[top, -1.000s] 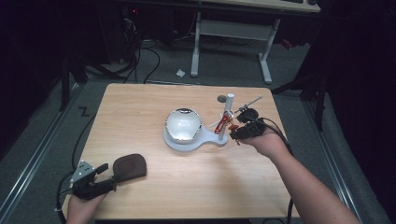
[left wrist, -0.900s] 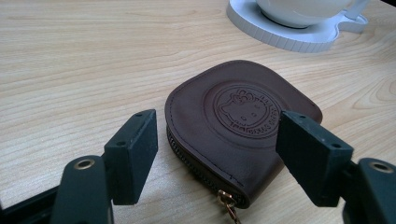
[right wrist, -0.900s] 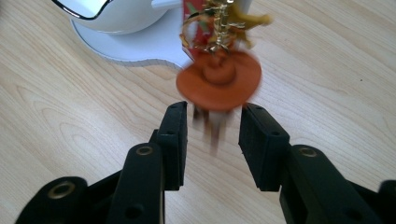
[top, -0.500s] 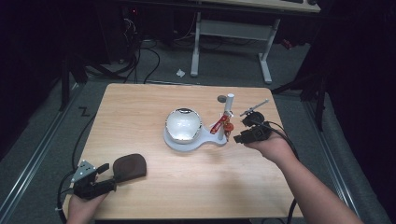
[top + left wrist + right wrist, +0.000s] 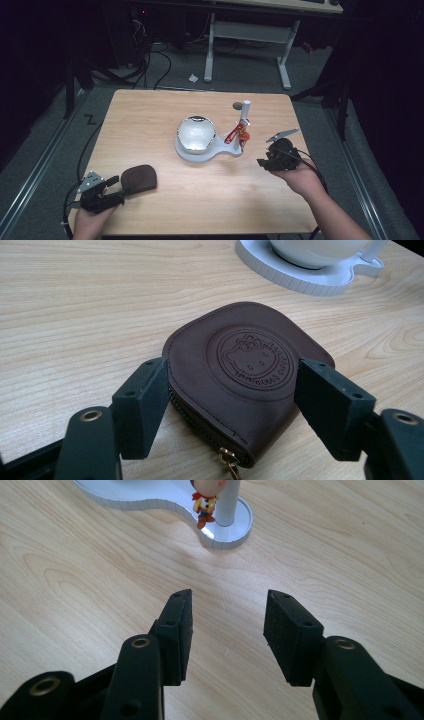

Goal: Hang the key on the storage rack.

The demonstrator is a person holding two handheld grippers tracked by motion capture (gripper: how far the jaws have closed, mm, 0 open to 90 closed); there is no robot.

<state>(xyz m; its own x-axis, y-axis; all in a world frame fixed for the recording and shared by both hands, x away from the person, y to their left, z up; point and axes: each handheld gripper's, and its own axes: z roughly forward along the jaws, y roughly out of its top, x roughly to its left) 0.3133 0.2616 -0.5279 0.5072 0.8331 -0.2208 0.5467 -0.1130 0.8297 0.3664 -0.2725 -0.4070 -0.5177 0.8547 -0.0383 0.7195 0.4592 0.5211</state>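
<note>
Here your left gripper [image 5: 235, 405] straddles the brown leather pouch [image 5: 245, 385], fingers spread beside it, not pressing; embossed round emblem, zip, lying flat on the surface [image 5: 210, 200] near you. Your right gripper [image 5: 227, 630] fingers, just opening, hold nothing.

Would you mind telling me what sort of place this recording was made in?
Probably a lab or workshop rather than a home: a plain wooden table stands on grey carpet, loose cables trail over the floor behind it, and a height-adjustable desk frame stands in the dark background.
</note>
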